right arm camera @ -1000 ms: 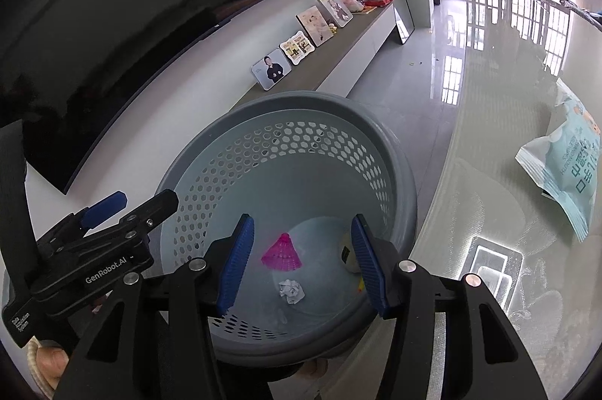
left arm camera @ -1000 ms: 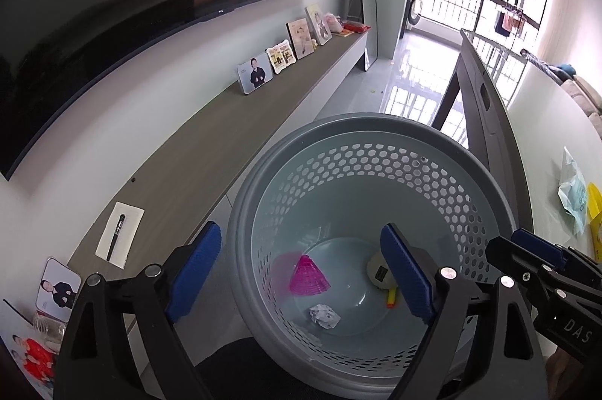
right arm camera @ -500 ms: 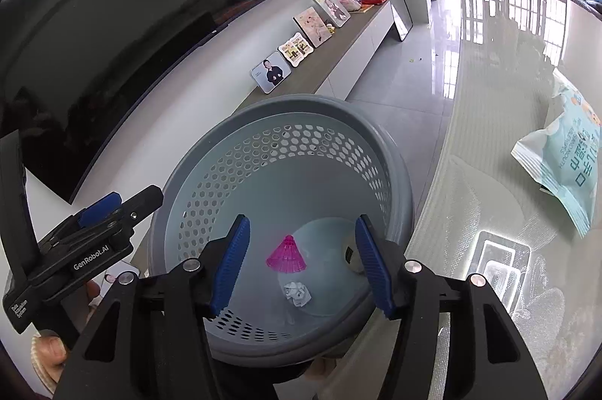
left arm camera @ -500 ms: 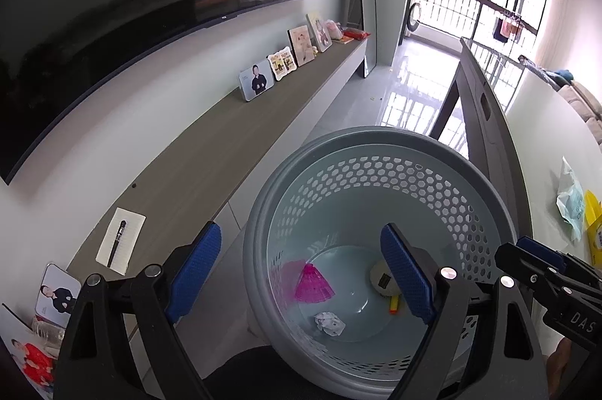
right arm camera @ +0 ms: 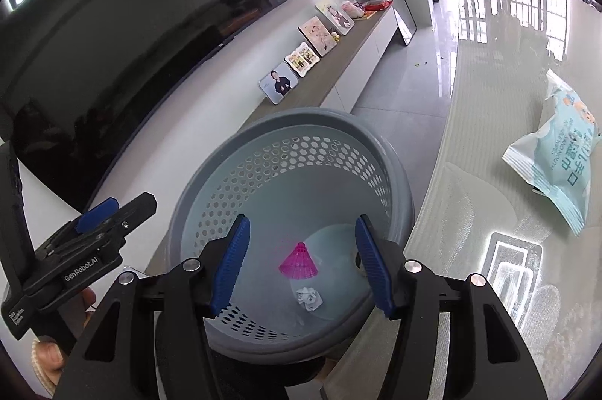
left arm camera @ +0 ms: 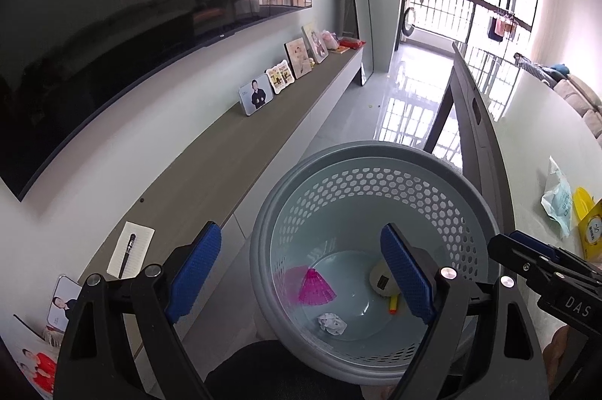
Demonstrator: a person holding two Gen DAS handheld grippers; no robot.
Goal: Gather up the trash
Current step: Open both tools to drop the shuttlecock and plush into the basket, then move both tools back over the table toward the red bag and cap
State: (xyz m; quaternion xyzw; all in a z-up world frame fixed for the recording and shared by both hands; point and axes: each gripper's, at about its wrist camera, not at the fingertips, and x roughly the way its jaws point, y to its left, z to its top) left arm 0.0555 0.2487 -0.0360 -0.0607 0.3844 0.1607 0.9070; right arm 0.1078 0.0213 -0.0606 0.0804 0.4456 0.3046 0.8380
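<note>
A grey perforated trash basket (left arm camera: pixel 376 155) stands on the floor beside the table; it also shows in the right wrist view (right arm camera: pixel 301 121). Inside lie a pink shuttlecock (left arm camera: pixel 314 291) (right arm camera: pixel 299 261), a crumpled white paper ball (left arm camera: pixel 331 323) (right arm camera: pixel 309 298), a round white object (left arm camera: pixel 378 278) and a small yellow-orange piece (left arm camera: pixel 393 304). My left gripper (left arm camera: pixel 301 276) is open and empty above the basket. My right gripper (right arm camera: pixel 301 268) is open and empty above it too. A pale blue snack packet (right arm camera: pixel 557 152) lies on the table (right arm camera: pixel 489 174).
A long low wooden shelf (left arm camera: pixel 233 152) runs along the wall with photo frames (left arm camera: pixel 256 95) and a notepad with a pen (left arm camera: pixel 129 249). A yellow packet (left arm camera: pixel 590 231) lies by the blue packet (left arm camera: pixel 557 200). A large dark TV (left arm camera: pixel 113 24) hangs on the wall.
Both grippers have risen and pulled back, so the basket looks smaller and lower in both views. Both stay open and empty. The trash in the basket has not moved.
</note>
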